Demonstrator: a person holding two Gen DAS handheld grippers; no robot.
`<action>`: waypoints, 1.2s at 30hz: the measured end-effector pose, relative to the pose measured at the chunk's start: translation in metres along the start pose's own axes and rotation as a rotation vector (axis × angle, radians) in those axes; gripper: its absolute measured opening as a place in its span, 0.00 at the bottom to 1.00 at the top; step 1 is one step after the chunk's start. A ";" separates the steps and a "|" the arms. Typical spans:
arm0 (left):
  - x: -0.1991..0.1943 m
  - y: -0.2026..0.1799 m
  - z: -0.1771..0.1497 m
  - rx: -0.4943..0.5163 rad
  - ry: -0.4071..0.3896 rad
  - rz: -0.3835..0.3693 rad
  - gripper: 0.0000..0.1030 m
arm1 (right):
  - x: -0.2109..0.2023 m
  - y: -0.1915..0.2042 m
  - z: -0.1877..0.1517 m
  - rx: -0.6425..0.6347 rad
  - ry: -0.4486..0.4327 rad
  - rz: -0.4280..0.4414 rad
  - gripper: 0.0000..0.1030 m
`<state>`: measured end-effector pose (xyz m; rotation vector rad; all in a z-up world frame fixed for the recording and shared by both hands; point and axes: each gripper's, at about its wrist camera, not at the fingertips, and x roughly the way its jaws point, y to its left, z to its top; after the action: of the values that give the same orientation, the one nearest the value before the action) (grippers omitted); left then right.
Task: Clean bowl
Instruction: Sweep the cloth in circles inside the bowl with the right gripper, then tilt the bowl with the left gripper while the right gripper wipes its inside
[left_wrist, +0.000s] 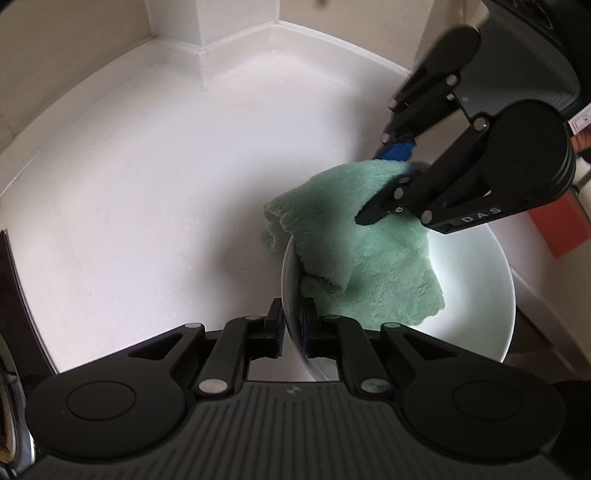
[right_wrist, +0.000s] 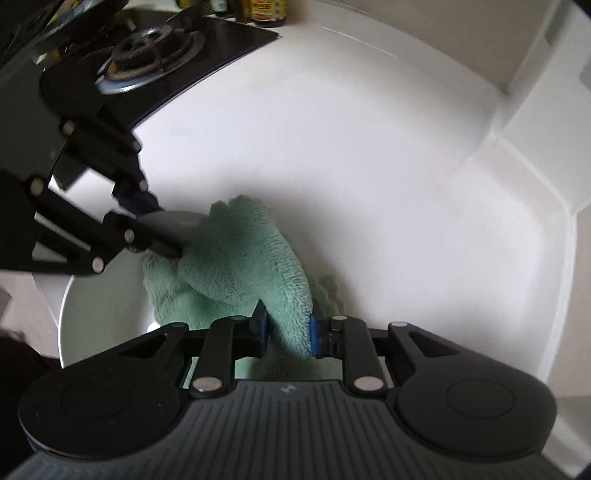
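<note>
I see the white bench (left_wrist: 155, 192) carrying the white bowl (left_wrist: 476, 295), tilted near its front edge, with the green cloth (left_wrist: 362, 266) draped inside and over its far rim. My left hand-held gripper (left_wrist: 291, 328) is clamped on the bowl's rim, and my right hand-held gripper (right_wrist: 286, 332) pinches a fold of the cloth.

We're looking at a white worktop (left_wrist: 147, 184) in a beige-walled corner (left_wrist: 74, 44), black gas hob (right_wrist: 155, 48) alongside, bottles (right_wrist: 258, 9) behind.
</note>
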<state>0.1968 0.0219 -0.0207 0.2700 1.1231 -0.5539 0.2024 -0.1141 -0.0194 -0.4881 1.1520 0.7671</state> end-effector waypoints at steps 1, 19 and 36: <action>0.000 0.001 0.000 -0.012 -0.006 -0.001 0.06 | -0.001 -0.002 -0.005 0.036 0.012 0.001 0.16; 0.003 0.015 -0.001 -0.103 -0.043 -0.094 0.07 | -0.057 0.019 -0.045 0.196 -0.129 -0.082 0.12; -0.002 0.019 -0.005 -0.122 -0.052 -0.106 0.03 | 0.028 0.064 -0.027 0.021 0.053 -0.076 0.11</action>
<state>0.2020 0.0405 -0.0223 0.0907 1.1204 -0.5802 0.1428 -0.0833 -0.0523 -0.5345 1.1827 0.6794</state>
